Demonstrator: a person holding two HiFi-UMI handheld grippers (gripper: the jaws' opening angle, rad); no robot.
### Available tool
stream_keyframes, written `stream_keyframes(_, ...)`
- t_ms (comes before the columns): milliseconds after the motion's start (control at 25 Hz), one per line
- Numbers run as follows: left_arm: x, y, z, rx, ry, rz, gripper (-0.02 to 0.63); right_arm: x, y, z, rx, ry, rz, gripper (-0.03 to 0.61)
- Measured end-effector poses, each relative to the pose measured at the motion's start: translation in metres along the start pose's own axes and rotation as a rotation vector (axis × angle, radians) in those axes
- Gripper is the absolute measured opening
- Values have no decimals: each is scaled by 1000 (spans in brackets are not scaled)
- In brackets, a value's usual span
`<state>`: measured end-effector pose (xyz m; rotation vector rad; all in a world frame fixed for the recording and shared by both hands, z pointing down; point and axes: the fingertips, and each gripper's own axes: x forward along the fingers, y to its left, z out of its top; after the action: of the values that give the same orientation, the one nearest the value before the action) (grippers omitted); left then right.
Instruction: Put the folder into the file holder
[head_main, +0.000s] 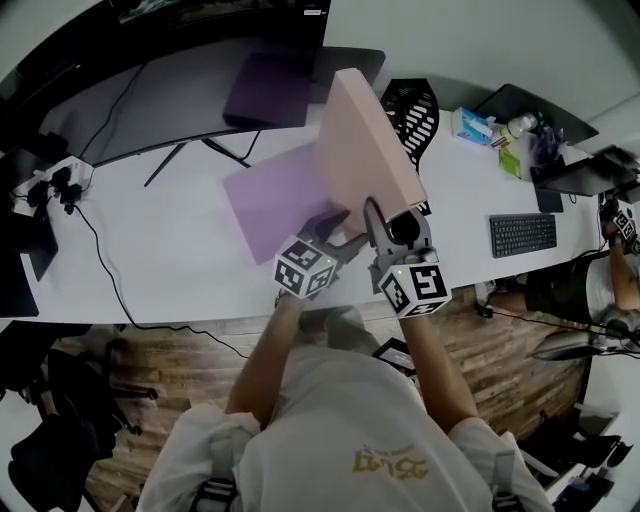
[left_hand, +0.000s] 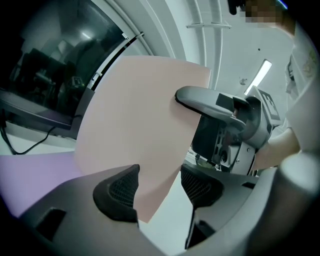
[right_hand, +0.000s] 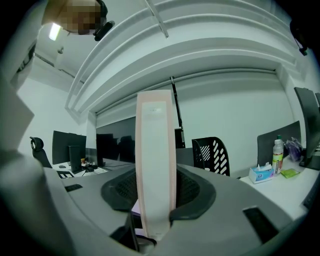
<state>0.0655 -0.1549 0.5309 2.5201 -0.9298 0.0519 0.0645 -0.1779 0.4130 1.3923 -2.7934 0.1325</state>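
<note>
Over white desk (head_main: 180, 270), wood floor (head_main: 200, 372) below | right hand-held gripper (right_hand: 155, 196) clamps pink folder (head_main: 365, 140) | left hand-held gripper (left_hand: 159, 192) jaws apart

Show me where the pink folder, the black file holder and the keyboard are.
pink folder (head_main: 365, 140), head view, middle of its broad face.
black file holder (head_main: 418, 115), head view, its mesh side.
keyboard (head_main: 523, 235), head view, middle of its keys.

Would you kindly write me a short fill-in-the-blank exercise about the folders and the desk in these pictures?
1. The folder clamped upright in the right hand-held gripper is ___ in colour.
2. The second folder, lying flat on the desk, is ___.
3. The flat black thing on the desk, right of both grippers, is a ___.
Missing words: pink; purple; keyboard.
</note>
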Motion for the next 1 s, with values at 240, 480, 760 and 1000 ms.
stream_keyframes(240,-2,-9,6,14,-12,-11,284,-8,0,10,13,-14,5,172)
stream_keyframes(480,-8,-20,22,52,-25,-27,282,-17,-2,29,58,-55,-23,173)
stream_keyframes(760,-14,-43,50,110,-36,-65,284,-37,-3,64,82,-125,-50,173)
stream_keyframes(1000,-14,-64,80,162,-64,-96,284,-52,-11,98,102,-190,-70,173)
